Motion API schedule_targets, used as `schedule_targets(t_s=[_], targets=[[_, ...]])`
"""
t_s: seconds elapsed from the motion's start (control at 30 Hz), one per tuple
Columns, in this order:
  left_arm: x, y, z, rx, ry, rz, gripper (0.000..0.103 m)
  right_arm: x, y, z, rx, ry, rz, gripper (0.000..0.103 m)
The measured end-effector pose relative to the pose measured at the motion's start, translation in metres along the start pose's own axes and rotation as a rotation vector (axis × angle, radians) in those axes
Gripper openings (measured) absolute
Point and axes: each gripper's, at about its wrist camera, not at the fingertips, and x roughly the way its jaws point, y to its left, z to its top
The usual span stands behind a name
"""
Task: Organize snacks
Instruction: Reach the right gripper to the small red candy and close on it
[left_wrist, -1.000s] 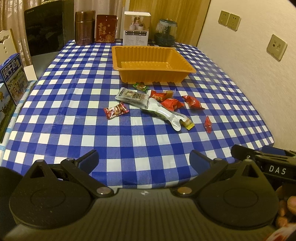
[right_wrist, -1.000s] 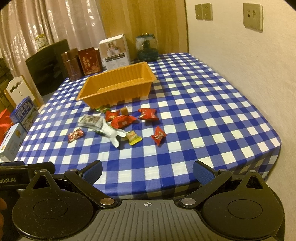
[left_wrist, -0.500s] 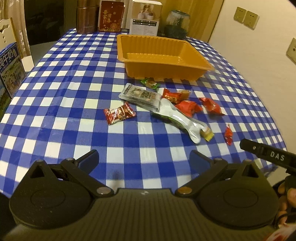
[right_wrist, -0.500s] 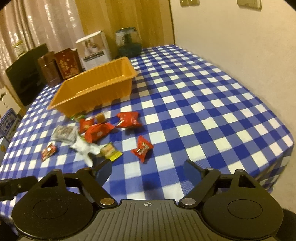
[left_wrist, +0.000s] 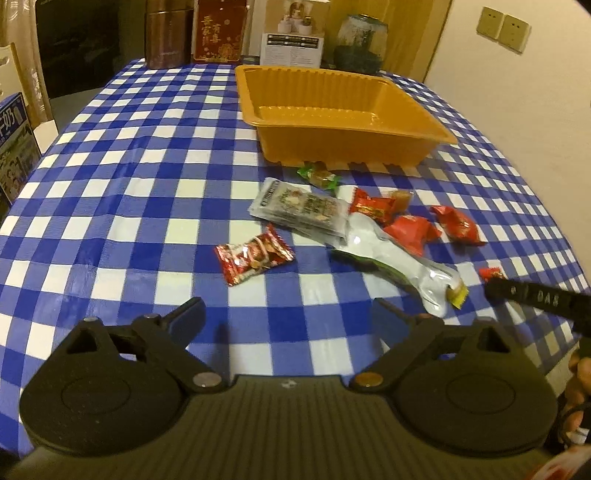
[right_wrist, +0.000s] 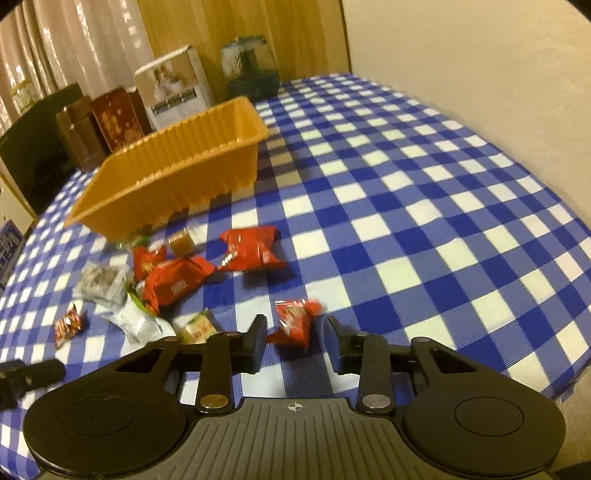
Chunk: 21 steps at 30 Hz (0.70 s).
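An orange tray (left_wrist: 343, 147) (right_wrist: 177, 173) stands empty on the blue checked tablecloth. In front of it lie several snacks: a grey bar pack (left_wrist: 303, 210), a long white pouch (left_wrist: 399, 262), red packets (right_wrist: 251, 247) and a red-and-white candy (left_wrist: 255, 254). My left gripper (left_wrist: 288, 310) hangs wide above the cloth just short of that candy, its jaws closing slightly with nothing between them. My right gripper (right_wrist: 295, 328) is closing around a small red packet (right_wrist: 295, 321); a gap still shows on both sides of it.
Brown tins (left_wrist: 166, 33), a red box (left_wrist: 218, 29), a white box (left_wrist: 291, 40) and a glass jar (left_wrist: 358, 44) line the far edge. The wall runs along the right side. Milk cartons (left_wrist: 14, 144) stand off the left edge. The table's near edge lies under both grippers.
Both grippers have come forward and down towards the snacks. The right jaws have narrowed from wide open to either side of the small red packet.
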Motion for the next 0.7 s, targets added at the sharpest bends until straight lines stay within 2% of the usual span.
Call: schedule_targets(t_s=[0.03, 0.07, 0.2, 0.37, 0.47, 0.63, 0.7], targets=[[0.002, 0.002, 0.001, 0.002, -0.001, 0.003, 0.094, 0.001, 0.001, -0.002, -0.006, 0.002, -0.006, 0.029], [0.003, 0.004, 0.002, 0.007, -0.002, 0.005, 0.094, 0.001, 0.002, -0.002, -0.015, -0.001, -0.012, 0.022], [0.009, 0.01, 0.008, 0.042, -0.014, 0.018, 0.094, 0.002, 0.004, -0.003, -0.029, -0.001, -0.01, 0.022], [0.019, 0.016, 0.017, 0.14, -0.046, 0.033, 0.094, 0.002, 0.008, -0.004, -0.06, 0.003, -0.019, 0.022], [0.028, 0.016, 0.022, 0.23, -0.056, 0.0, 0.092, 0.003, 0.009, -0.004, -0.081, 0.004, -0.023, 0.022], [0.043, 0.011, 0.031, 0.396, -0.025, -0.081, 0.076, 0.006, 0.011, -0.003, -0.099, 0.003, -0.03, 0.024], [0.049, 0.012, 0.034, 0.403, -0.011, -0.108, 0.063, 0.006, 0.01, -0.002, -0.099, 0.002, -0.028, 0.029]])
